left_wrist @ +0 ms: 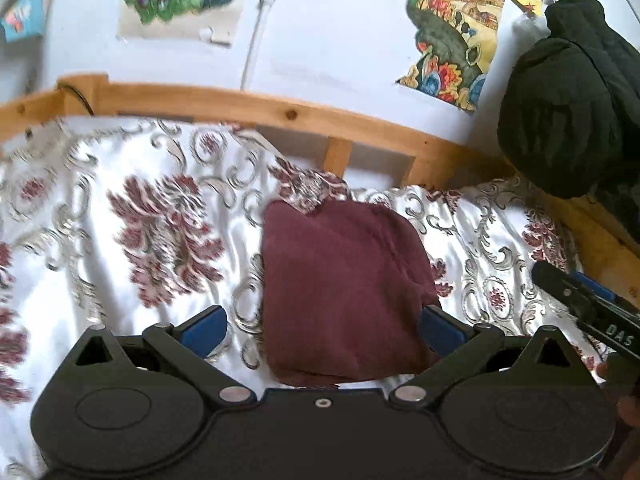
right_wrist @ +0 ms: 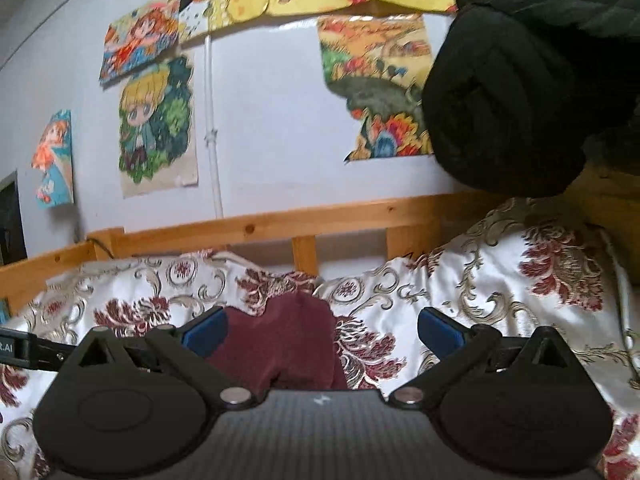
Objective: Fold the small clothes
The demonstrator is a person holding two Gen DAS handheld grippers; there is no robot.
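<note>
A small maroon garment (left_wrist: 340,296) lies folded into a rough square on the white floral bedspread (left_wrist: 120,240). My left gripper (left_wrist: 322,330) is open just above its near edge, blue pads to either side, holding nothing. In the right wrist view the same garment (right_wrist: 280,344) lies left of centre. My right gripper (right_wrist: 322,332) is open and empty above the bedspread (right_wrist: 500,300), its left pad over the garment's left part. The right gripper's body also shows at the right edge of the left wrist view (left_wrist: 592,308).
A wooden bed rail (left_wrist: 240,100) runs along the far side against a pale wall with colourful posters (right_wrist: 160,128). A bulky black garment (right_wrist: 520,100) hangs at the upper right above the bed's right end. The bedspread is wrinkled.
</note>
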